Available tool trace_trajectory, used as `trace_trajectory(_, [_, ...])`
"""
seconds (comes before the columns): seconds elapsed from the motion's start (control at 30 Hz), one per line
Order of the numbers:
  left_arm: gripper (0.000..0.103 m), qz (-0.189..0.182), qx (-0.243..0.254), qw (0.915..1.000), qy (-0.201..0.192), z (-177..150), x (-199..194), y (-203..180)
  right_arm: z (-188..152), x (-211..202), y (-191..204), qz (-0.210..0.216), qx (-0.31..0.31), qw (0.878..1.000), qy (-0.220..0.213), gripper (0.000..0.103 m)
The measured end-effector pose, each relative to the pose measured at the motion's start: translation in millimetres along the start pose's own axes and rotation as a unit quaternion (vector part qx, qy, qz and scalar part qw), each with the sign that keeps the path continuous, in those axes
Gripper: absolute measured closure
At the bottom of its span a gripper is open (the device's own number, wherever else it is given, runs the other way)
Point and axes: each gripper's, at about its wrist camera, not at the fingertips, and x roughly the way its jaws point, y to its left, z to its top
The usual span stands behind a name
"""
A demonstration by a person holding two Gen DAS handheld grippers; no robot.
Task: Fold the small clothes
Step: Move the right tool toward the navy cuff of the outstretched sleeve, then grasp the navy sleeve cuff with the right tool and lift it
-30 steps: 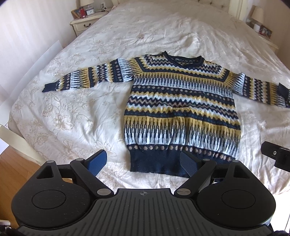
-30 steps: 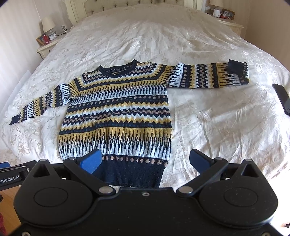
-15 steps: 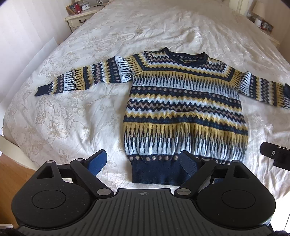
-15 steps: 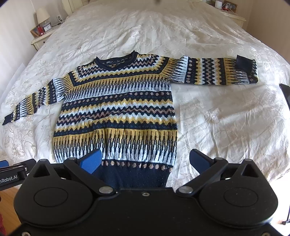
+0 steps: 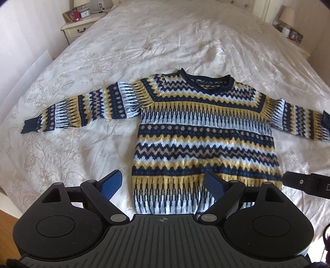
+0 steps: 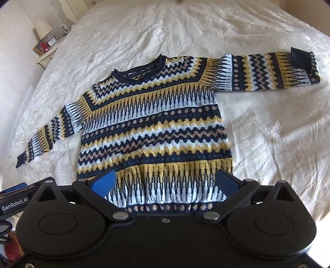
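Sweater lies flat, face up, on the bed, body spread out, neck toward the headboard end, hem toward the cameras. Knit in navy, yellow, white and tan zigzag bands, navy collar. Both sleeves stretched out sideways: left sleeve runs to a navy cuff lying flat; right sleeve runs out the other way, its cuff folded back over the sleeve end. Bedspread cream with floral print, lightly wrinkled around the sweater. Left gripper hovers over the near edge of the bed at the sweater's lower left corner, jaws wide apart, nothing between them; blue pads clear of the fabric as far as can be told, one pad over bare bedspread, the other over the lower sweater body. Right gripper hovers over the hem area, jaws spread wide, holding nothing; both pads sit over the lower sweater body, roughly at its two side edges. Hem partly hidden behind both gripper bodies. Right gripper's side shows at the right edge of the left wrist view, left gripper's at the left edge of the right wrist view, so the two are side by side. Nightstand with clock and frame at far left of bed, lamp on it; second lamp at far right.
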Motion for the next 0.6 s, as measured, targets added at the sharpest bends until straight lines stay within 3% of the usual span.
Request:
trace_trajectory(0.13, [0.016,-0.033,-0.001,0.9994,-0.010,14.2,7.0,6.7,8.9,13.5,-0.3,0.036,0.019,0.999,0.020,0.001])
trace_trajectory(0.2, [0.016,-0.042,0.000,0.9991,-0.011,20.8,12.4,9.1,11.9,20.2,-0.4,0.034,0.025,0.999,0.028,0.001])
trace_trajectory(0.4, [0.016,-0.032,0.016,0.9992,-0.014,35.0,26.1,7.0,25.2,34.4,-5.9,-0.057,-0.030,0.998,0.012,0.001])
trace_trajectory(0.53, [0.017,-0.026,0.029,0.9991,-0.018,39.8,31.9,-0.3,44.3,37.9,-27.1,-0.134,-0.059,0.989,-0.024,0.003])
trace_trajectory(0.6, [0.020,-0.022,0.031,0.9991,-0.019,41.5,34.2,-5.5,56.6,40.5,-41.6,-0.150,-0.069,0.986,-0.033,0.011])
